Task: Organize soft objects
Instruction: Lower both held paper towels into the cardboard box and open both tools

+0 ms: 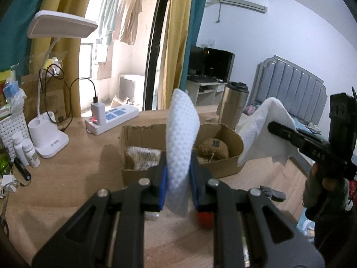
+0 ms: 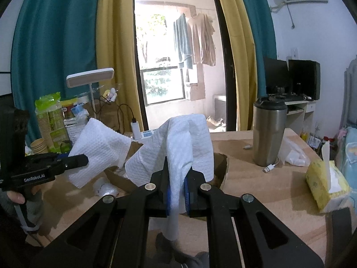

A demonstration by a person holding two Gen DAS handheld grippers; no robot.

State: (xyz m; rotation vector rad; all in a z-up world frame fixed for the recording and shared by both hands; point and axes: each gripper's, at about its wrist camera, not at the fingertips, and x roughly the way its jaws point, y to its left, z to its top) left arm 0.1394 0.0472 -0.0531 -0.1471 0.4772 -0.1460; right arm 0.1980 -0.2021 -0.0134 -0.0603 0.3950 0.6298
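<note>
A white dimpled towel (image 2: pixel 178 138) hangs in the air above the open cardboard box (image 1: pixel 225 169), and it looks like one sheet held at two ends. My left gripper (image 1: pixel 178 163) is shut on one end, which stands up between its blue pads. My right gripper (image 2: pixel 178 169) is shut on the other end, bunched and drooping over its fingers. Each gripper shows in the other's view: the right gripper (image 1: pixel 271 126) at the right, the left gripper (image 2: pixel 86 159) at the left. Inside the box lie a brown plush toy (image 1: pixel 212 149) and a folded striped cloth (image 1: pixel 142 156). A grey sock (image 1: pixel 273 193) lies on the wooden table.
A white desk lamp (image 1: pixel 48 134), a power strip (image 1: pixel 113 118) with a charger and small white bottles (image 1: pixel 24 147) stand at the table's left. A steel tumbler (image 2: pixel 268 134), a clear plastic bag (image 2: pixel 292 154) and a yellow tissue pack (image 2: pixel 325 185) stand at the right.
</note>
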